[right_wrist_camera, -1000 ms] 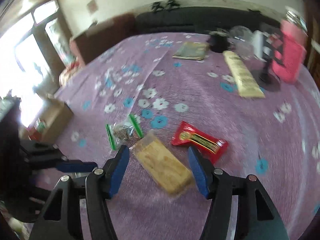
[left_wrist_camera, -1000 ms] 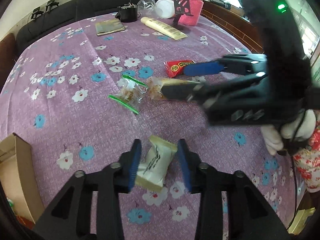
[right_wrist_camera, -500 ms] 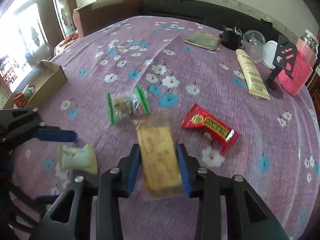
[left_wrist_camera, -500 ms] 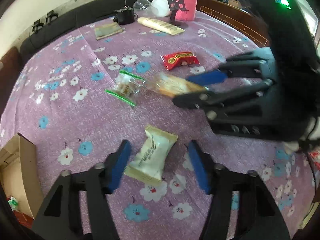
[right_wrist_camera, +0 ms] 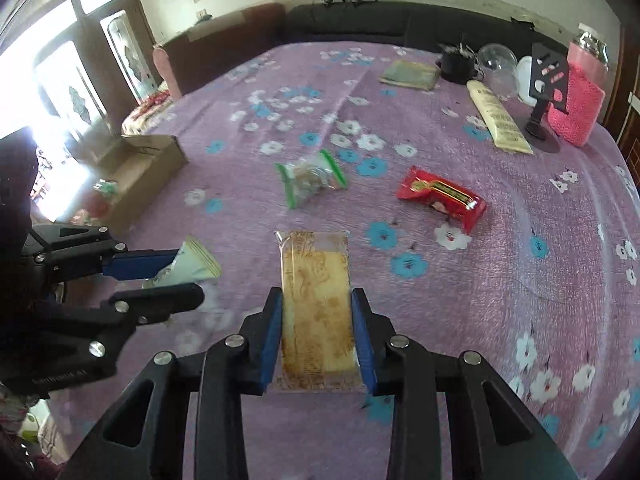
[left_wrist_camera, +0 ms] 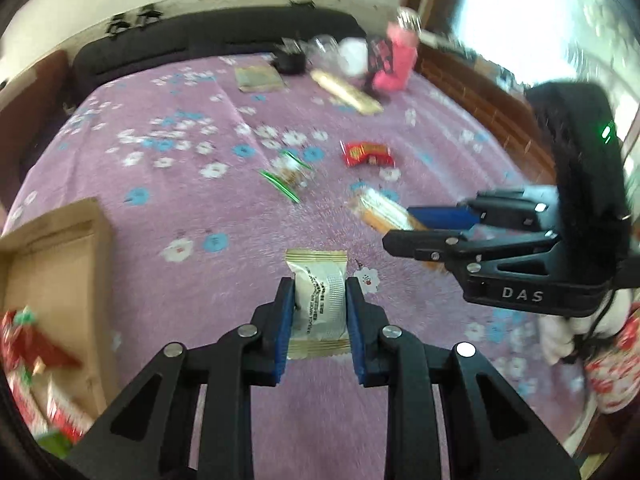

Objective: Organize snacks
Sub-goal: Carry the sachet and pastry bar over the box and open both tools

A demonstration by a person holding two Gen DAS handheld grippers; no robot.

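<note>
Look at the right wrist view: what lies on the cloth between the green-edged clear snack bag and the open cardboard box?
Nothing: between the green-edged clear snack bag and the open cardboard box only bare purple flowered cloth shows.

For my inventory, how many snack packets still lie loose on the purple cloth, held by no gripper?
2. The clear green-edged bag lies mid-cloth; the red packet lies to its right. More packets sit in the cardboard box, partly hidden.

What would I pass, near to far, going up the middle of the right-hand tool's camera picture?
Right tool gripping the yellow cracker pack → clear bag with green strips → flat greenish packet near the table's far edge → dark sofa behind.
</note>
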